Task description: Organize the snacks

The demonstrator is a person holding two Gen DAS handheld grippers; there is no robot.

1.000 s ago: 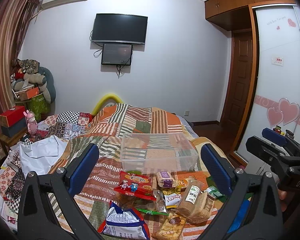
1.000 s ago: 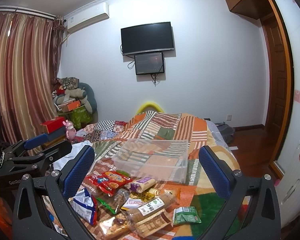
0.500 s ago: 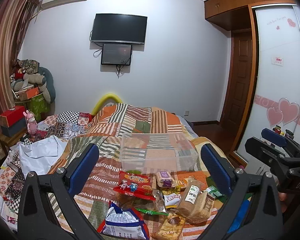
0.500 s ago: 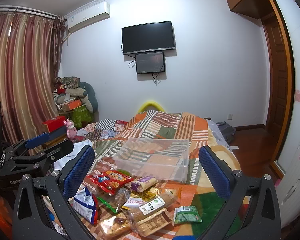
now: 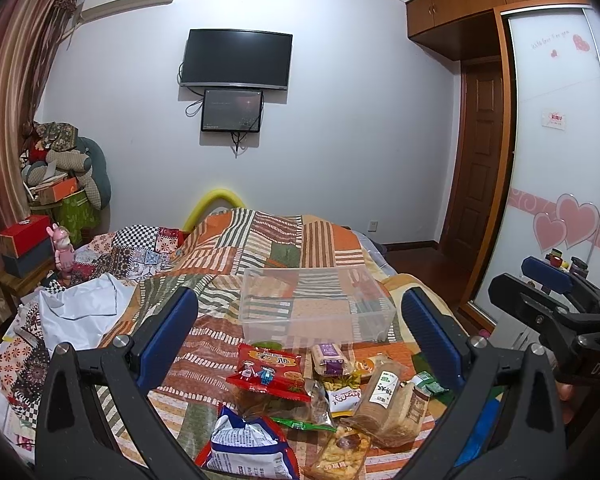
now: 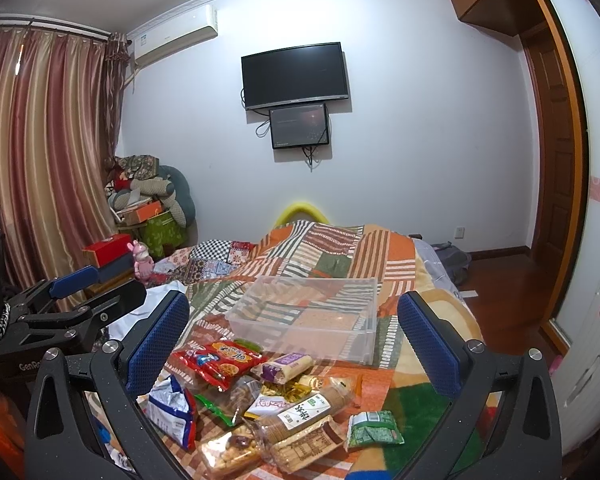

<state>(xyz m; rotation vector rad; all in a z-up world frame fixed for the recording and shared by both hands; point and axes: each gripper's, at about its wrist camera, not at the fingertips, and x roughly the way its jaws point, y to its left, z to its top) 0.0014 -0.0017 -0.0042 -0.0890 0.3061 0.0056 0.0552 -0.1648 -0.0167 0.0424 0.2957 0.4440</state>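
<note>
Left wrist view: patchwork bedspread [image 5: 260, 240] under snacks [image 5: 324, 396], both grippers' jaws spread, empty.

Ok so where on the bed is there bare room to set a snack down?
Inside the clear bin, which looks empty. Also the bare quilt left of the red packet, and the green blanket patch right of the small green packet. The snack pile in front of the bin is crowded.

On the bed [image 5: 260, 240] sits a plastic bin [image 5: 316, 304], nothing in it. Before it lies a heap of snack packets [image 5: 324, 396]. Behind, 2 screens [image 5: 236, 60] hang on the wall, 1 above the other.
</note>
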